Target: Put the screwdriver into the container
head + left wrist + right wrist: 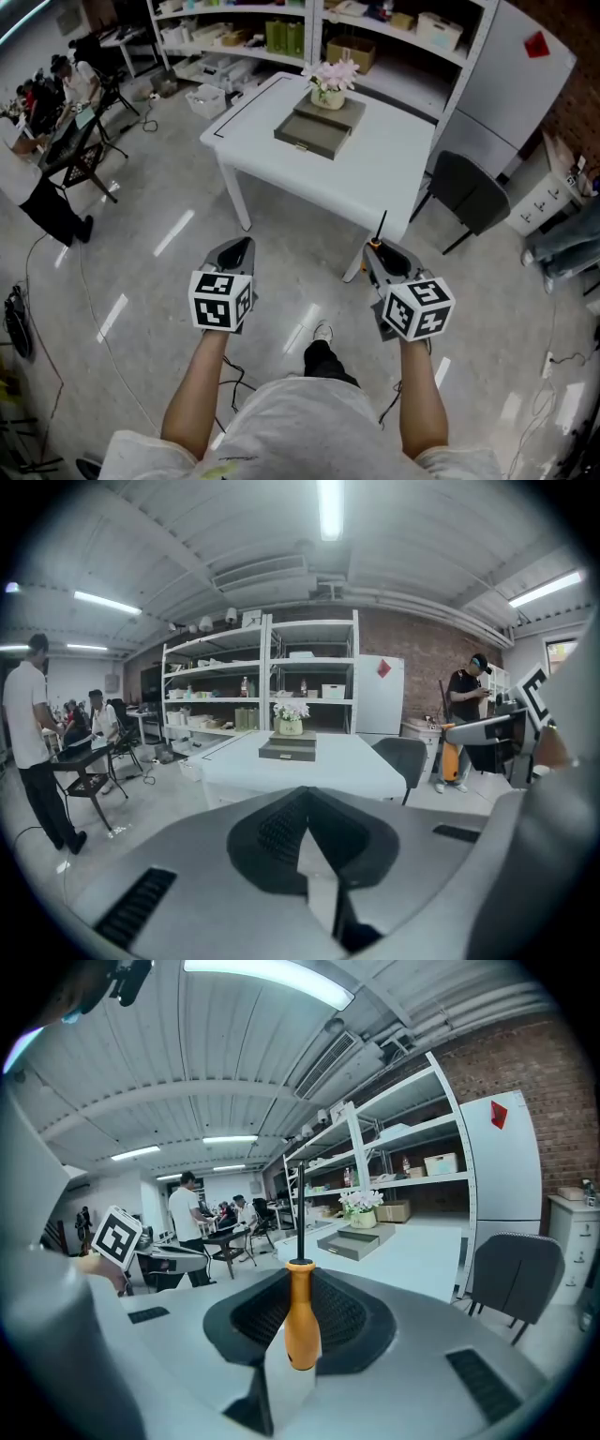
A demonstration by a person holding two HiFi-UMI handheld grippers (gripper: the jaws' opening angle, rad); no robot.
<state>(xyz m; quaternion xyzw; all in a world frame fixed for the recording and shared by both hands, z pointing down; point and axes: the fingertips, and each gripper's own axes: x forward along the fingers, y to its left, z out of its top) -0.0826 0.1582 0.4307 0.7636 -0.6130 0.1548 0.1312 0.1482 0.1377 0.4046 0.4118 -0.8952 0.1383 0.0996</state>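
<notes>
A screwdriver (300,1321) with an orange handle and a black shaft stands upright between the pads of my right gripper (301,1340), which is shut on the handle. In the head view the shaft of the screwdriver (380,226) sticks up ahead of the right gripper (385,255), short of the table's near corner. My left gripper (238,250) is shut with nothing in it; its pads meet in the left gripper (309,829) view. The container, a flat grey drawer box (318,130), rests on the white table (375,173) well ahead of both grippers, seen too as container (288,750) and container (354,1244).
A pot of pink flowers (330,84) sits on the back of the grey box. A dark chair (468,195) stands at the table's right. Shelving (309,33) lines the back wall. People stand at desks at the far left (56,103), and one person (465,714) at the right.
</notes>
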